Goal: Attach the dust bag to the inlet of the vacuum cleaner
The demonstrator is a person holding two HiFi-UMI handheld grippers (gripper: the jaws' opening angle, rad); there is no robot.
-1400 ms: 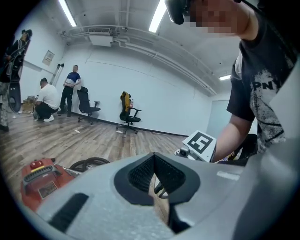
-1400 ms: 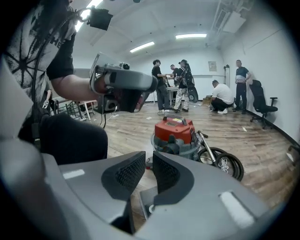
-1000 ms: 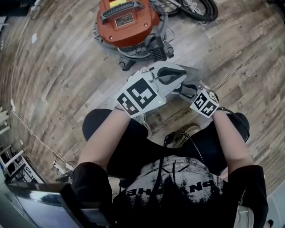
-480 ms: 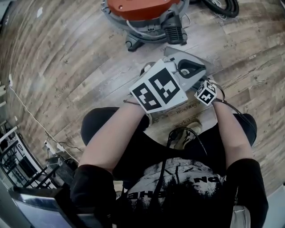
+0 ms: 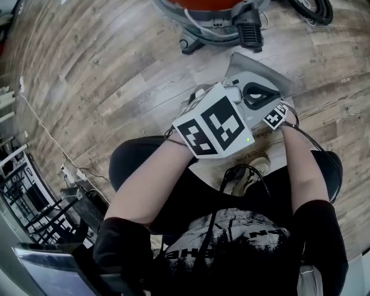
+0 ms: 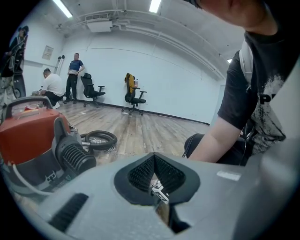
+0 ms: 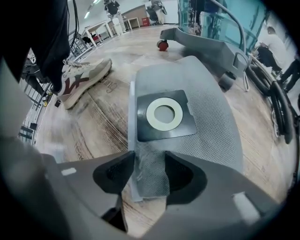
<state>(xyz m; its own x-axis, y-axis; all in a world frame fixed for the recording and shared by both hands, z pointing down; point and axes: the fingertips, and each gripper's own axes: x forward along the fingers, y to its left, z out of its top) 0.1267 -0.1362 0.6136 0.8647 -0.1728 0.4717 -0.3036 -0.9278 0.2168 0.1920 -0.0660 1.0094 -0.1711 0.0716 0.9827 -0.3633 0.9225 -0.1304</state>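
The grey fabric dust bag [image 7: 211, 117] lies flat on the wood floor, its dark collar with a cream ring [image 7: 164, 114] facing up. My right gripper [image 7: 150, 172] points steeply down at the bag's near edge. Its jaws have just been opening and stand wide, with the bag's edge between the pads and not pressed. From the head view the bag [image 5: 250, 65] lies just below the orange and grey vacuum cleaner [image 5: 222, 14]. My left gripper [image 5: 257, 95] hovers over the bag, shut and empty. In its own view the left gripper [image 6: 154, 180] faces the vacuum cleaner [image 6: 28, 140].
A black hose [image 6: 98, 139] lies coiled on the floor beyond the vacuum cleaner. The person's shoe [image 7: 79, 77] rests left of the bag. A cable [image 5: 52, 167] runs across the floor at the left. Two people and office chairs [image 6: 133, 98] are by the far wall.
Both grippers have come down toward the bag, the right one dropping most and tipping downward. The vacuum cleaner has slid to the top edge of the head view.
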